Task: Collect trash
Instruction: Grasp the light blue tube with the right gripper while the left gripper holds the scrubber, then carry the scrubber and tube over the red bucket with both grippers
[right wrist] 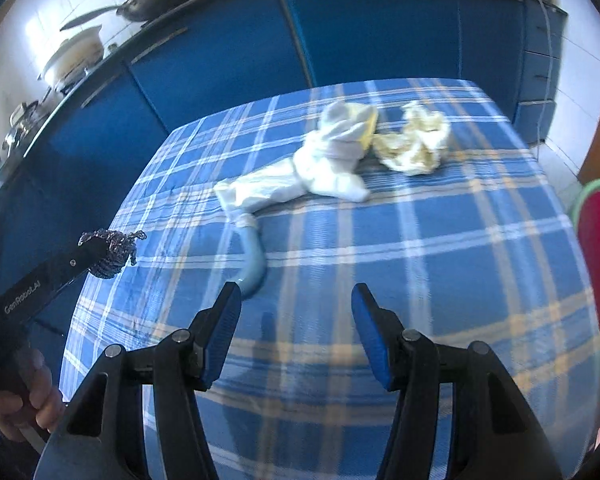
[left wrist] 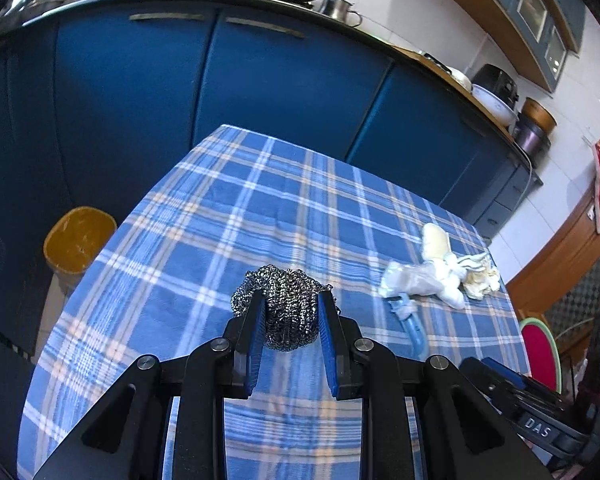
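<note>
- The left gripper (left wrist: 291, 312) was clamped on the scourer (left wrist: 286, 306), pads pressed into both flanks of the steel coil. That squeeze looked right for something springy: a loose hold would let it pop free.
- It hung clear above the cloth (left wrist: 236, 216), carried rather than resting, seemingly so it could go over the table edge.
- The right gripper (right wrist: 296, 304) stood with jaws well apart and nothing between them, ready for the next piece.
- Its left finger sat just beside the blue handle (right wrist: 254, 264), whose tail pointed back toward the jaws, the easiest end to take.
- From the right wrist view, the scourer showed again at the far left, pinched at the tip of the other tool, with a hand (right wrist: 32, 400) gripping that tool low in the corner.
- Farther out, the white bundle (right wrist: 332, 160) lay mid-table, joined to the blue handle's far end; blur made it hard to say whether this was wrap or tissue.
- Just beside it, the crumpled paper (right wrist: 416, 144) sat toward the right, untouched.
- Off the table's left edge, down on the floor, the yellow bin (left wrist: 78, 240) stood open-mouthed, likely where the scourer was headed.
- Beyond everything, the blue cabinets (left wrist: 172, 92) closed off the back.
</note>
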Tool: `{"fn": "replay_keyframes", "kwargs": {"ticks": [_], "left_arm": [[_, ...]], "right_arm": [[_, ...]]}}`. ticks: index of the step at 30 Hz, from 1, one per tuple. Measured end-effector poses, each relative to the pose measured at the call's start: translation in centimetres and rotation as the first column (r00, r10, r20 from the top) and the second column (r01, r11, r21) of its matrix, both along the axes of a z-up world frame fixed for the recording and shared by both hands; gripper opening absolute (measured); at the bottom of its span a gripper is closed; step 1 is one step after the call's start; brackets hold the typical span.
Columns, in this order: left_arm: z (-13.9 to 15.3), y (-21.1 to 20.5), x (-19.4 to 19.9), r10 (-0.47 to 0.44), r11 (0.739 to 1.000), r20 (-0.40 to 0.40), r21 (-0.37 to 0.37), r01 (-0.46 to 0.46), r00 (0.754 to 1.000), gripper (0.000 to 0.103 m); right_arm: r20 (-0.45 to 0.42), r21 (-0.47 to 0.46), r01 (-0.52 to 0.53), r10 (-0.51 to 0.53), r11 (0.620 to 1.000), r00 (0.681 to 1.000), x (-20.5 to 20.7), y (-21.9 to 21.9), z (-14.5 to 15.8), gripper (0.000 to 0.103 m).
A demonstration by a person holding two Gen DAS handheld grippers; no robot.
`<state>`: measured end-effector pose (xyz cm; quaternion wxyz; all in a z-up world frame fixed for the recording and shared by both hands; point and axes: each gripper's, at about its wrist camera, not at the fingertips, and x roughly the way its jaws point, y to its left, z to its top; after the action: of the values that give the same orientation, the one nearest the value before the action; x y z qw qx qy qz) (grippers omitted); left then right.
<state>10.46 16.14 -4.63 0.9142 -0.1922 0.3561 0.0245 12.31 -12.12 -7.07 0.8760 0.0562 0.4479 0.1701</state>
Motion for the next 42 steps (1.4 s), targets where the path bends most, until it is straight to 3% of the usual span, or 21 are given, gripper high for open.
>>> {"fn": "replay_keyframes", "kwargs": {"ticks": [4, 6, 13, 18, 24, 29, 42], "left_arm": [[-0.6, 0.6, -0.1, 0.008, 1.000, -0.006, -0.014, -0.008, 1.000, 0.026], [-0.7, 0.7, 0.0, 0.008, 1.000, -0.007, -0.021, -0.008, 1.000, 0.026], [-1.0, 0.2, -0.2, -0.013, 1.000, -0.010, -0.023, 0.013, 1.000, 0.026], [-0.9, -0.8, -0.4, -0.042, 0.999, -0.016, -0.017, 0.041, 0.999, 0.026], [-0.2, -2.4, -0.6, -0.081, 0.997, -0.004, -0.019, 0.081, 0.997, 0.026], [0.6, -4.3, -0.8, -0.123, 0.992, 0.008, -0.018, 0.123, 0.992, 0.026], [2.4, -11.7, -1.2, -0.312, 0.948, 0.040, -0.053, 0.314, 0.949, 0.026]], "right_arm": [[-0.022, -0.016, -0.034, 0.034, 0.999, 0.999, 1.7, 1.8, -0.6, 0.059], [-0.039, -0.014, -0.055, 0.054, 0.998, 0.998, 2.4, 2.6, -0.9, 0.050], [-0.037, -0.043, -0.080, 0.078, 0.996, 0.996, 3.5, 4.2, -2.0, 0.038], [-0.012, -0.075, -0.075, 0.074, 0.994, 0.997, 3.4, 4.4, -2.2, 0.018], [-0.030, -0.028, -0.065, 0.064, 0.998, 0.998, 2.2, 3.0, -2.0, 0.016], [-0.014, 0.029, 0.001, 0.000, 1.000, 1.000, 0.2, -0.8, -0.9, 0.016], [0.024, 0.131, 0.133, -0.137, 0.983, 0.990, -3.8, -9.5, 1.5, 0.016]]}}
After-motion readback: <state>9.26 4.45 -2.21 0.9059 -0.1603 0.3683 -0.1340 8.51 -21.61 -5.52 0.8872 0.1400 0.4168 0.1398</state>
